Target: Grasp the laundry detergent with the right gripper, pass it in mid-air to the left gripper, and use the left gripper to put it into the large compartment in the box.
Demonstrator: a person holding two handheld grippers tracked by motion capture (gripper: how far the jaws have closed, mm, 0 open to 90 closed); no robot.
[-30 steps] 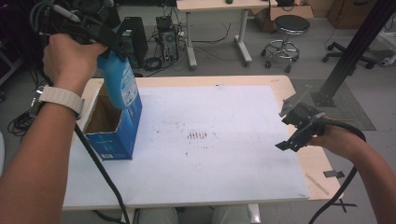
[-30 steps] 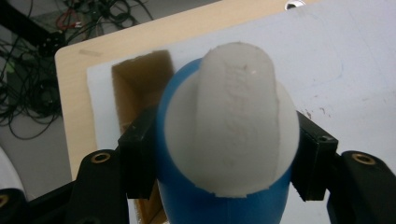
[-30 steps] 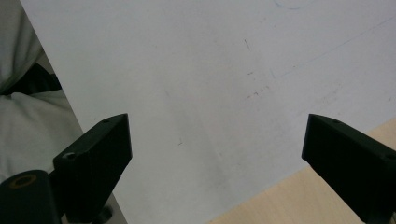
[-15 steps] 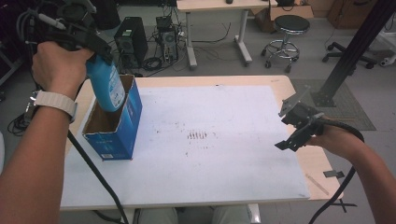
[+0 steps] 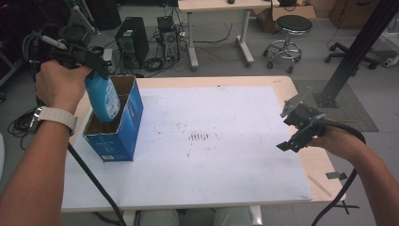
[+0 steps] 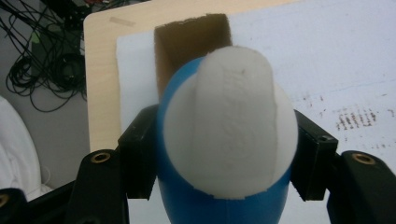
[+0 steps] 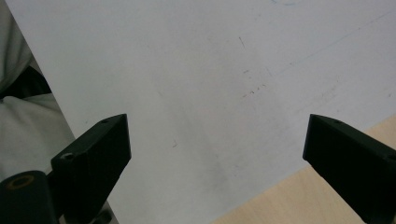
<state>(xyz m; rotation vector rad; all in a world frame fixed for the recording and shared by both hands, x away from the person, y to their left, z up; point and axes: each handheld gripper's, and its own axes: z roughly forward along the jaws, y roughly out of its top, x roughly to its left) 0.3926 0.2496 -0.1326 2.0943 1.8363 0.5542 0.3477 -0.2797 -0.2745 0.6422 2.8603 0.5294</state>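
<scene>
The left gripper [image 5: 89, 66] holds a blue bottle [image 5: 102, 98] with a white cap [image 6: 231, 126]. Its fingers [image 6: 140, 158] are closed on both sides of the bottle, just under the cap, and they press on it. The bottle is tilted and its lower part is inside the open top of a blue carton box [image 5: 115, 125]. In the left gripper view the brown inside of the box appears beyond the cap.

The box stands upright on the left part of the white sheet [image 5: 216, 117] which covers the desk [image 5: 324, 174]. A group of small dark marks [image 5: 198, 136] is on the sheet, to the right of the box.

The right gripper [image 5: 301, 127] is far to the right of the box, above the right edge of the sheet. Its fingers [image 7: 93, 149] are wide open and there is nothing between them.
</scene>
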